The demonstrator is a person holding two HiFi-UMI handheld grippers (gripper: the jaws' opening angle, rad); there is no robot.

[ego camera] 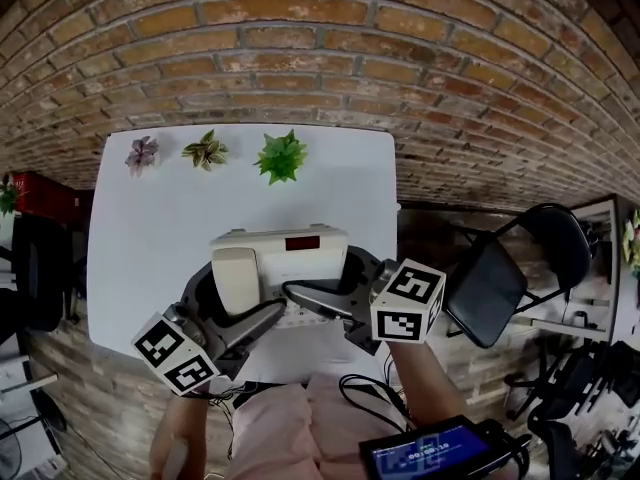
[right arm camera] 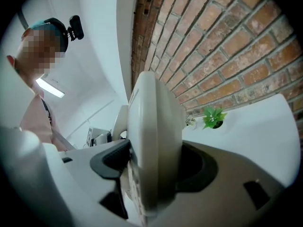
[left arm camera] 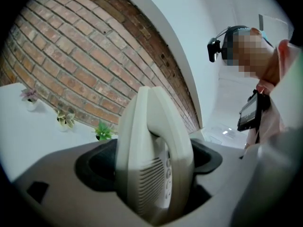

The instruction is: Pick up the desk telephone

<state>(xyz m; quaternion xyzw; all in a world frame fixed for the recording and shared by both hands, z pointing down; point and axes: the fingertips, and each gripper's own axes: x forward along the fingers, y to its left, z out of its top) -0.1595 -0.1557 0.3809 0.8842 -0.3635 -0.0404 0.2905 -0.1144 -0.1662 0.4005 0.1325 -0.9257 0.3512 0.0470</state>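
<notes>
The cream desk telephone [ego camera: 278, 263], with a dark display strip and its handset on the left, hangs above the near part of the white table [ego camera: 150, 228]. My left gripper [ego camera: 228, 306] clamps its left side and my right gripper [ego camera: 345, 286] clamps its right side. In the left gripper view the telephone [left arm camera: 151, 155] stands edge-on, filling the gap between the grey jaws, with its speaker grille showing. The right gripper view shows the telephone [right arm camera: 154, 150] the same way, both jaws pressed against its faces. Neither gripper's fingertips show past the body.
Three small potted plants [ego camera: 142, 154] [ego camera: 205, 151] [ego camera: 281, 156] line the table's far edge against the brick wall. A black folding chair [ego camera: 500, 278] stands to the right of the table. A screen device [ego camera: 430, 453] hangs at the person's chest.
</notes>
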